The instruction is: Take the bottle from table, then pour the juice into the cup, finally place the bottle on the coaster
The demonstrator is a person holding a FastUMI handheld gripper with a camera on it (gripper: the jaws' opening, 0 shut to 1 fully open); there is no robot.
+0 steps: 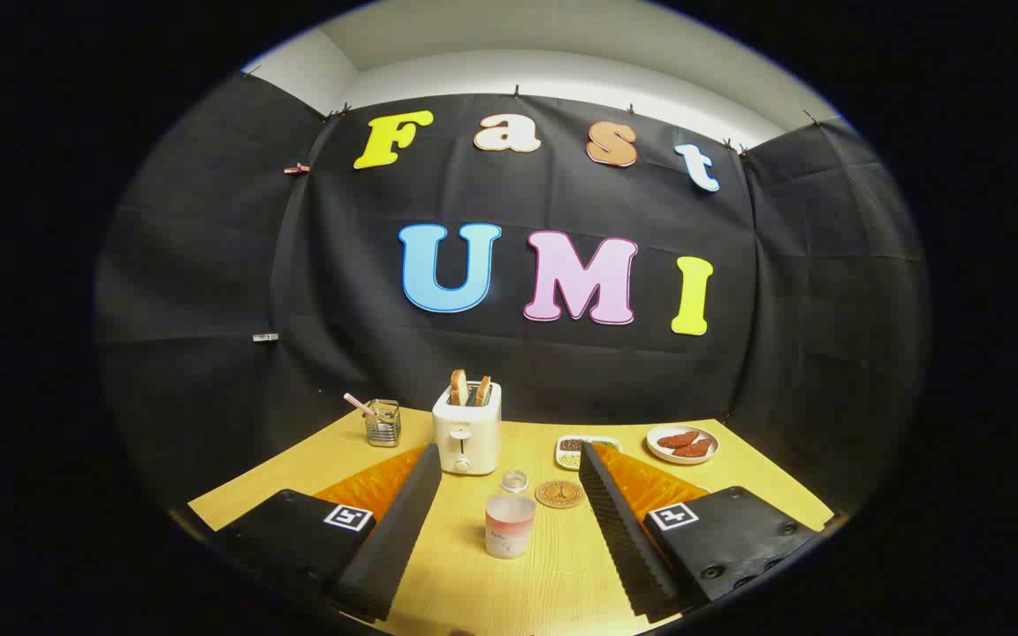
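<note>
Hand-held gripper (502, 521): lower centre of the frame, fingers spread wide, pinching nothing.
Tabletop (553, 587): yellow wood, lower part of the frame.
Cup (509, 526): pinkish, upright, lower centre, between the two fingers, touching neither.
Small clear jar (514, 480): just beyond the cup.
Coaster (559, 494): round, brown, flat, just right of the jar.
Toaster (467, 427): white, centre, two slices standing in its slots.
Wire holder (383, 423): left of the toaster.
Small tray (573, 451): right of the toaster.
Plate (683, 444): right of centre, brown pieces of food on it.
Bottle: cannot tell where it is.
</note>
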